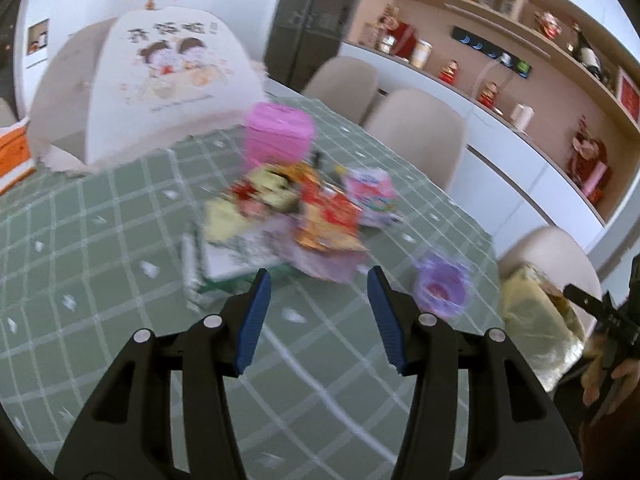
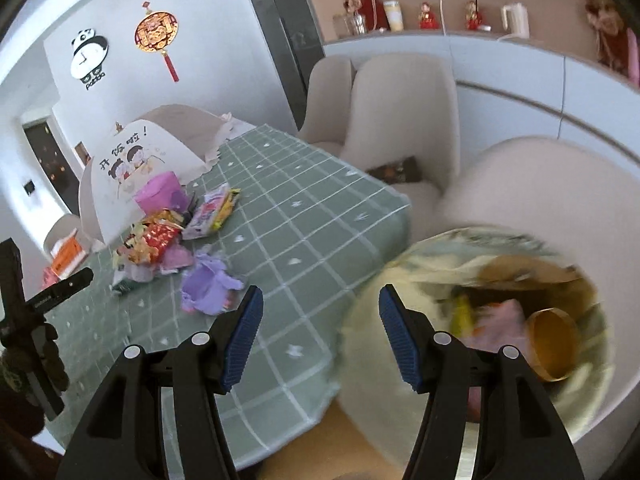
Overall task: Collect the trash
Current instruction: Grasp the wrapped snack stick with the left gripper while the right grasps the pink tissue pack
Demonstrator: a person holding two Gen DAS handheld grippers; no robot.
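Wrappers (image 1: 304, 208) heaped mid-bench (image 1: 120, 208), light, crinkly, slippery; pinch a loose edge. Left gripper (image 1: 319, 300) and right gripper (image 2: 320, 312): fingers wide, empty. Lined bin (image 2: 480, 320) stands beside the bench.

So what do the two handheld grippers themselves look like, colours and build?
Both look alike. The left gripper and the right gripper each have a matte black plastic frame of angular linkage arms with cut-out slots and round silver pivot pins. Their jaws are lined with blue ribbed pads. No cables show on either. In the left view, the other gripper's black body bears small white lettering, too small to read.
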